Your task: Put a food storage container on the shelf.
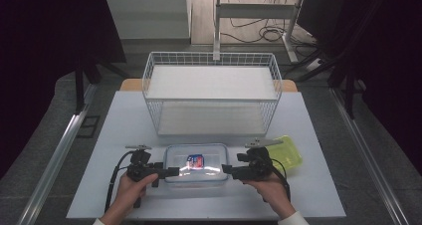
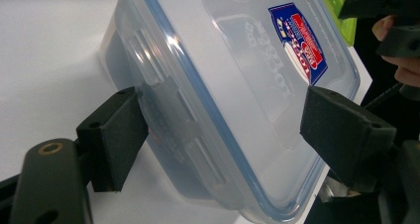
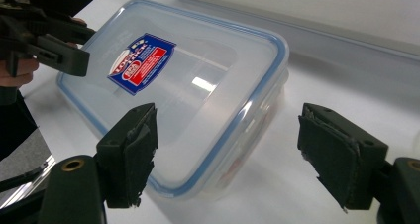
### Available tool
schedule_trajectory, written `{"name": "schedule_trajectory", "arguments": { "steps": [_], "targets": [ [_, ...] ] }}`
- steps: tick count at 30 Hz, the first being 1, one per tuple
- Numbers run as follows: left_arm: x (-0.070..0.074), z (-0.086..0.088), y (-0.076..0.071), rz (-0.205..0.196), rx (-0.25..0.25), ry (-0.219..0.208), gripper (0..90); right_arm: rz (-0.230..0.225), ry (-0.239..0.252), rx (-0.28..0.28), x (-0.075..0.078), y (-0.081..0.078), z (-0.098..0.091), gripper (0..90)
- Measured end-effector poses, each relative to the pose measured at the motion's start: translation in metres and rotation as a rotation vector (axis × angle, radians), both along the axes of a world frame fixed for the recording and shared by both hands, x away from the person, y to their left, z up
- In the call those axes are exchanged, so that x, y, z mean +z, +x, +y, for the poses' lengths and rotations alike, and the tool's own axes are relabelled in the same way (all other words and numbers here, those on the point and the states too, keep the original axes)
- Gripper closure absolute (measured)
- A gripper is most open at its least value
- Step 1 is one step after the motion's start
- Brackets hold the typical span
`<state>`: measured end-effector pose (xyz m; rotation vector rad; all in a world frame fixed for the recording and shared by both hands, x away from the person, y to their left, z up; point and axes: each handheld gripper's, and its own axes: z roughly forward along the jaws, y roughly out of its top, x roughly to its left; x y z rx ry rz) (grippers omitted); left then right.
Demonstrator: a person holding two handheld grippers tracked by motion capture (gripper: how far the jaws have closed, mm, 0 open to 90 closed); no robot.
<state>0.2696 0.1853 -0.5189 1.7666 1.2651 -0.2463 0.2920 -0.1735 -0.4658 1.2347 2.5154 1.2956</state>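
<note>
- A clear plastic container (image 1: 196, 164) with a blue-rimmed lid and a red-and-blue label (image 1: 195, 161) is lying flat on the white surface (image 1: 124, 115), near the person's edge at about 6 o'clock from the wire basket (image 1: 211, 93).
- The left gripper (image 1: 169, 172) is sitting at 9 o'clock of the container, held level in the person's left hand (image 1: 130, 190), its fingers (image 2: 116, 137) pointing toward 3 o'clock.
- In the left gripper view the left fingers are straddling the container's short end: one pad is touching the side clip under the lid rim, while the other is standing just above the lid, and I cannot tell whether it is pressing on it.
- So the left fingers are standing wide around that end, and no firm clamp is showing.
- The right gripper (image 1: 225, 169) is sitting at 3 o'clock of the container, held in the right hand (image 1: 271, 187), pointing toward 9 o'clock.
- In the right gripper view its fingers (image 3: 130, 152) are spread wide and gripping nothing; the container's near corner is lying between and just beyond them, apart from both pads.
- A yellow-green lid (image 1: 288, 153) is lying on the surface at 3 o'clock of the container, just behind the right gripper.
- The wire basket is standing at 12 o'clock of the container, with a white board lying on each of its two levels.
</note>
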Motion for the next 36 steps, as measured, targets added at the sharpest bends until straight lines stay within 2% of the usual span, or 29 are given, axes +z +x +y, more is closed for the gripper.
{"name": "schedule_trajectory", "arguments": {
  "steps": [3, 8, 9, 12, 14, 16, 20, 21, 25, 28, 29, 33, 36],
  "targets": [
    [0.002, -0.001, -0.005, -0.030, -0.003, 0.020, 19.8, 0.020, -0.006, 0.006, -0.005, 0.005, 0.005, 23.6],
    [0.004, -0.002, -0.009, -0.055, -0.003, 0.032, 21.3, 0.017, -0.003, 0.014, -0.008, 0.006, 0.008, 23.5],
    [0.005, -0.003, -0.011, -0.070, -0.002, 0.038, 21.7, 0.022, -0.002, 0.014, -0.009, 0.007, 0.009, 23.5],
    [0.006, -0.003, -0.013, -0.077, 0.000, 0.040, 23.6, 0.024, -0.005, 0.018, -0.011, 0.008, 0.011, 23.5],
    [0.004, -0.001, -0.016, -0.081, 0.017, 0.018, 25.3, 0.017, -0.006, 0.022, -0.014, 0.007, 0.013, 23.1],
    [0.003, 0.000, -0.017, -0.085, 0.024, 0.006, 26.2, 0.032, 0.007, 0.030, -0.016, 0.008, 0.015, 21.9],
    [0.004, -0.001, -0.018, -0.093, 0.017, 0.016, 26.3, 0.054, 0.031, 0.038, -0.019, 0.009, 0.016, 20.9],
    [0.005, -0.001, -0.019, -0.099, 0.016, 0.022, 26.3, 0.073, 0.044, 0.036, -0.020, 0.010, 0.016, 20.6],
    [0.005, -0.002, -0.020, -0.108, 0.015, 0.026, 26.3, 0.088, 0.055, 0.037, -0.021, 0.011, 0.015, 20.0],
    [0.006, -0.002, -0.022, -0.118, 0.010, 0.034, 26.2, 0.123, 0.078, 0.042, -0.024, 0.014, 0.015, 19.0],
    [0.006, -0.002, -0.022, -0.120, 0.010, 0.037, 26.3, 0.149, 0.101, 0.045, -0.026, 0.015, 0.015, 18.3],
    [0.006, -0.003, -0.024, -0.131, 0.011, 0.044, 26.3, 0.184, 0.129, 0.040, -0.030, 0.018, 0.015, 16.2],
    [0.006, -0.003, -0.024, -0.133, 0.011, 0.045, 26.2, 0.192, 0.131, 0.033, -0.030, 0.017, 0.015, 17.9]
  ]
}}
